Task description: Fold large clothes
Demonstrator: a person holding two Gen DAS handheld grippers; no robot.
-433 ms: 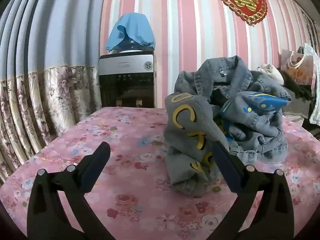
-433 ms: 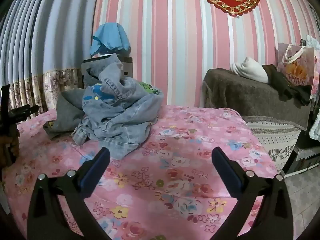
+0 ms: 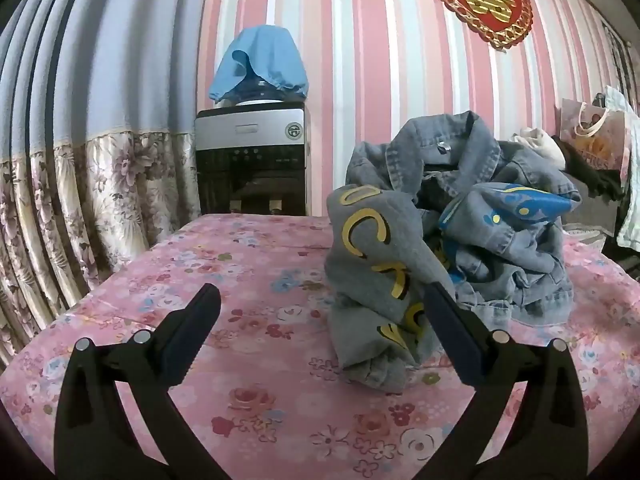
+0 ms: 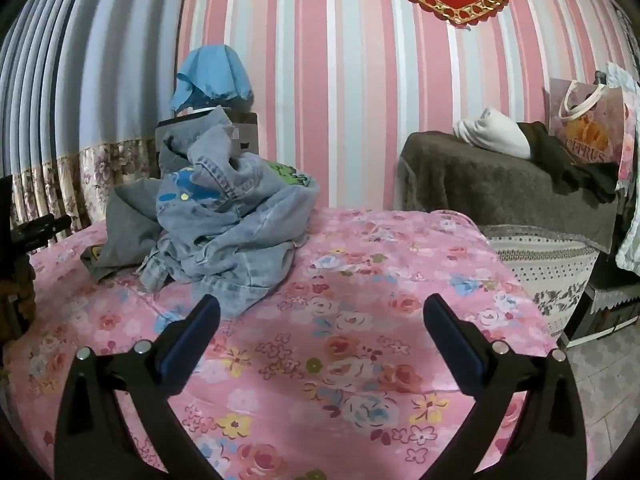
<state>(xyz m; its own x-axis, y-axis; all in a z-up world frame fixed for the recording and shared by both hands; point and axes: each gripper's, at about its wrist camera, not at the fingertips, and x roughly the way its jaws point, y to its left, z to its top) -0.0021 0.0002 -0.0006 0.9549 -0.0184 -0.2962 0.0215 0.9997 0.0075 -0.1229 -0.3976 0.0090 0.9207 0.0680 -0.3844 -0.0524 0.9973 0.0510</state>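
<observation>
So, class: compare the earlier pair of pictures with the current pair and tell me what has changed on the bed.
Almost nothing. The left gripper and right gripper are open and empty as before, nothing taken hold of or let go. The crumpled denim jacket and the grey garment with gold letters lie heaped in the same place on the pink floral sheet.

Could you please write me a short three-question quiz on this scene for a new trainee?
1. True or false: the left gripper is shut on the denim jacket.
2. The grey garment carries lettering in which colour? A) gold B) red C) white
3. Fill in: the clothes lie in a heap on a pink ____ cover.

Key: 1 false, both it and the right gripper are open and hold nothing; 2 A; 3 floral.
</observation>
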